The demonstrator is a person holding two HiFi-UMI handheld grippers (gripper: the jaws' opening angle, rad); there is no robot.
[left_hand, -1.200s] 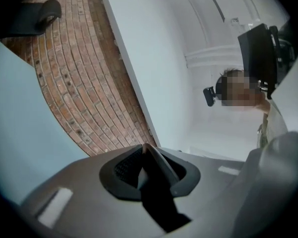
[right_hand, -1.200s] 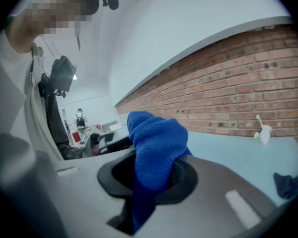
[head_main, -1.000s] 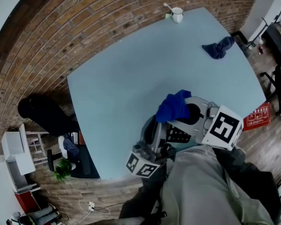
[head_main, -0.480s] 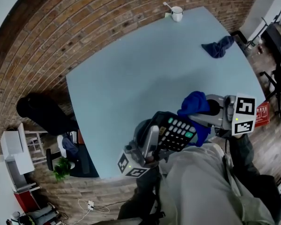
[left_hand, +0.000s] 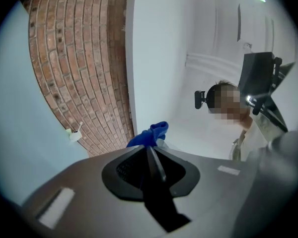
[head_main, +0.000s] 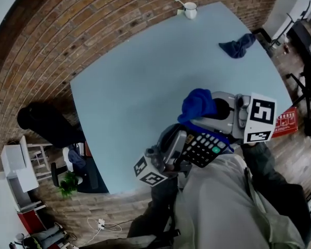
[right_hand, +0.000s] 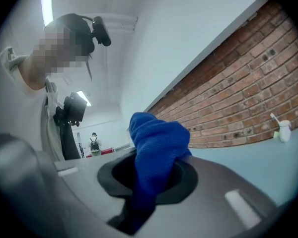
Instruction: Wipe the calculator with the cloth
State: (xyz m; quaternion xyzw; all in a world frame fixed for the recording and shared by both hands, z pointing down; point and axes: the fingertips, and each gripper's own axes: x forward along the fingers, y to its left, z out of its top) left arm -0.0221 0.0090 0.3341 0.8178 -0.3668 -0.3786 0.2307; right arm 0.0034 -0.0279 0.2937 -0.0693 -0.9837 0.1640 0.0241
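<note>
Now the fluffy blue cloth (head_main: pixel 197 104), pinched in the right gripper's (head_main: pixel 201 119) jaws, sits above the calculator's (head_main: pixel 202 147) upper left; half a second ago it hung at its right side. The left gripper's (head_main: pixel 179 149) jaws clamp the flat black calculator's edge, holding it at the lower rim of the smooth pale-blue bench (head_main: pixel 135 77). Pale keys and one green key show.

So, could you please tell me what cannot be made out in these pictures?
- Far end of the calculator: head view, covered by the cloth and right gripper.
- Its keys: left gripper view, seen only edge-on between the jaws.
- Whether cloth and calculator touch: hidden in every view.
- Contents of the cup: head view, too small.
</note>
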